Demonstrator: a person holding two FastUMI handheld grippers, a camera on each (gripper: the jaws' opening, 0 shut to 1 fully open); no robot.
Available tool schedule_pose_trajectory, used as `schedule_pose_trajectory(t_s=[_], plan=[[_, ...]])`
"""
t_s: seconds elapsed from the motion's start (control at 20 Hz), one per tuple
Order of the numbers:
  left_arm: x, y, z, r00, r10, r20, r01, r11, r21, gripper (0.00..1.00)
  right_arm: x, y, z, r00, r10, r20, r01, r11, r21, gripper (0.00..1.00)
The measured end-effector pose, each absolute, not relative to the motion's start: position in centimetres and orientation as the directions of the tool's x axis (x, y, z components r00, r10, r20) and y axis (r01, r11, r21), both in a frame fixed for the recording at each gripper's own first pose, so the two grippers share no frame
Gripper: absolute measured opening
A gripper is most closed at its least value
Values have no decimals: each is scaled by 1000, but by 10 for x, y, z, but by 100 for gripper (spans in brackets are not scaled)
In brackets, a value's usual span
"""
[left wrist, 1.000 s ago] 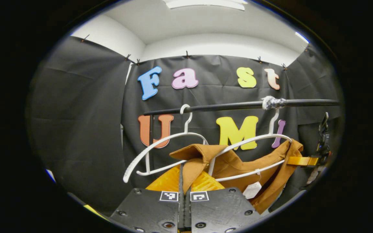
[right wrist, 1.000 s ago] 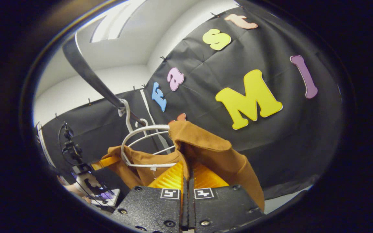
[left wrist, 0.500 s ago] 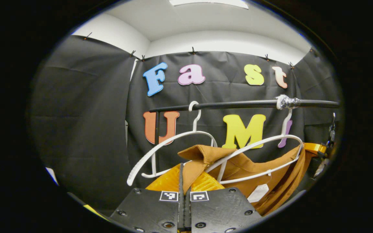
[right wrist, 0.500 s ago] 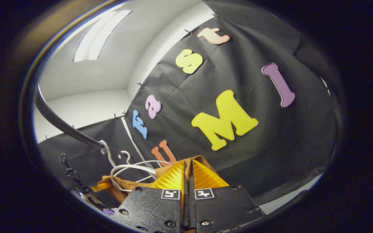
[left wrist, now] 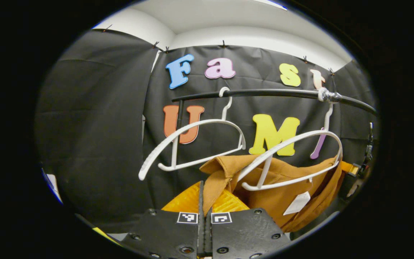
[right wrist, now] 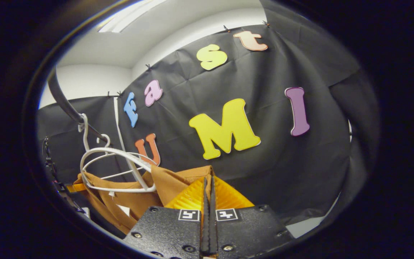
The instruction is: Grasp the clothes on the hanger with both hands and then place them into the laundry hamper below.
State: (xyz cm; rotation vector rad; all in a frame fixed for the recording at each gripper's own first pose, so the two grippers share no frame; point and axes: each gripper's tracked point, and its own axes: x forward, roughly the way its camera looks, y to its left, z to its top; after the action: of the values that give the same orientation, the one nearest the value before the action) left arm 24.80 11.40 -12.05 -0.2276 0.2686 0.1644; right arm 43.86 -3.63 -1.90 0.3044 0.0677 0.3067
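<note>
My left fingers (left wrist: pixel 204 201) and right fingers (right wrist: pixel 208 196) both pinch the brown shirt (left wrist: pixel 286 187) tight — it sags under the white hanger (left wrist: pixel 293 158). I should pull down evenly, slowly.

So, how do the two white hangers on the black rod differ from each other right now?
The left hanger hangs bare; the right hanger is partly wrapped by the brown garment, whose shoulders sit below its arms. The left hanger's hook rests plainly on the rod; the right hanger's hook sits at a pale wrapped spot. Both are white, of the same shape, and tilted.
</note>
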Motion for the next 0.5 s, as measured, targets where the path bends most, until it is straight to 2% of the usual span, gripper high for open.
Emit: schedule_pose_trajectory(t_s=[0.1,0.15,0.2,0.25,0.45,0.5], plan=[[246,112,-126,948,124,-293,-190,959,-209,5,440,-32,-36,950,305,-68,-272,915,299,4],[244,112,-128,948,125,-292,-187,963,-196,0,440,-33,-41,950,301,-86,-265,920,287,4],[243,112,-129,948,126,-291,-185,966,-183,0,440,-31,-44,949,301,-95,-264,922,285,4],[243,111,-130,948,129,-291,-185,967,-175,5,441,-28,-51,946,302,-118,-259,923,285,4],[240,108,-140,943,124,-309,-194,959,-206,5,439,-17,-65,930,327,-168,-261,910,323,4],[240,111,-139,944,138,-299,-202,959,-198,0,439,-17,-64,930,330,-164,-259,902,344,4]])
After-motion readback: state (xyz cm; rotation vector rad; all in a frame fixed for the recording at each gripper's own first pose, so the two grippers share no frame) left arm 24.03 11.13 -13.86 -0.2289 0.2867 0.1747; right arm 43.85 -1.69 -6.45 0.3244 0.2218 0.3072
